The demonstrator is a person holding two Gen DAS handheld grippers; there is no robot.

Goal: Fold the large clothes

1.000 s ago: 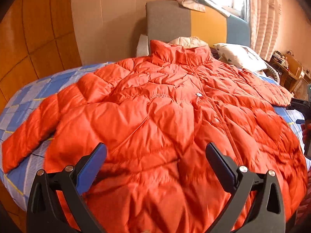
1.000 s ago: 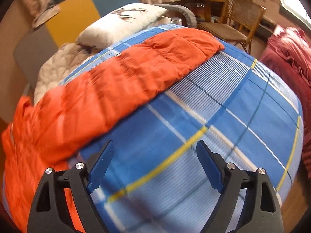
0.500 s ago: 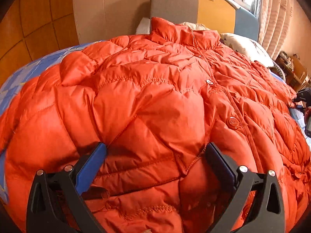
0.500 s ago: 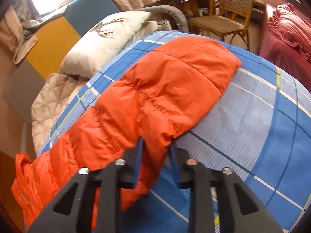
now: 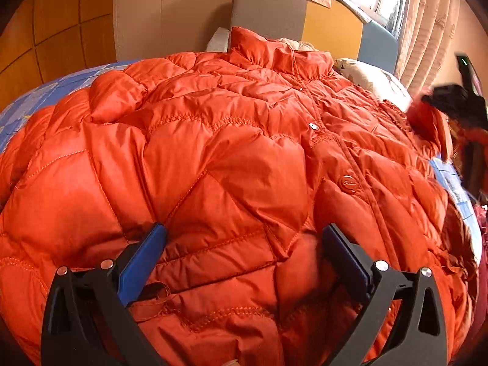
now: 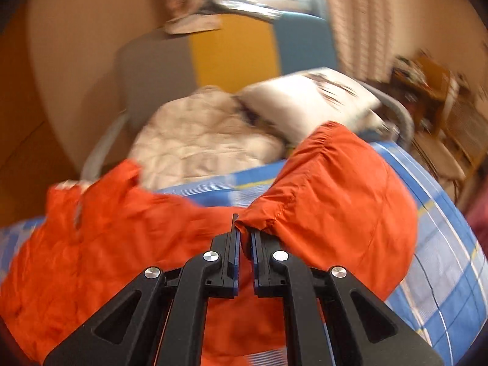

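Observation:
A large orange quilted down jacket (image 5: 231, 158) lies front up on a bed with a blue plaid sheet (image 5: 52, 88). My left gripper (image 5: 244, 244) is open, its blue-padded fingers pressed on the jacket's lower front near the hem. My right gripper (image 6: 245, 235) is shut on the edge of the jacket's sleeve (image 6: 335, 201) and holds it lifted above the sheet (image 6: 442, 274). The right gripper also shows at the right edge of the left wrist view (image 5: 457, 106).
A grey, yellow and blue headboard (image 5: 305, 21) stands at the far end. A white pillow (image 6: 308, 103) and a cream quilted blanket (image 6: 198, 149) lie by it. A wooden chair and desk (image 6: 433, 91) stand to the right. Curtains (image 5: 433, 30) hang by the window.
My right gripper closed on the sleeve edge and has lifted it, swinging toward the jacket body. My left gripper moved down onto the jacket's lower front and stays open.

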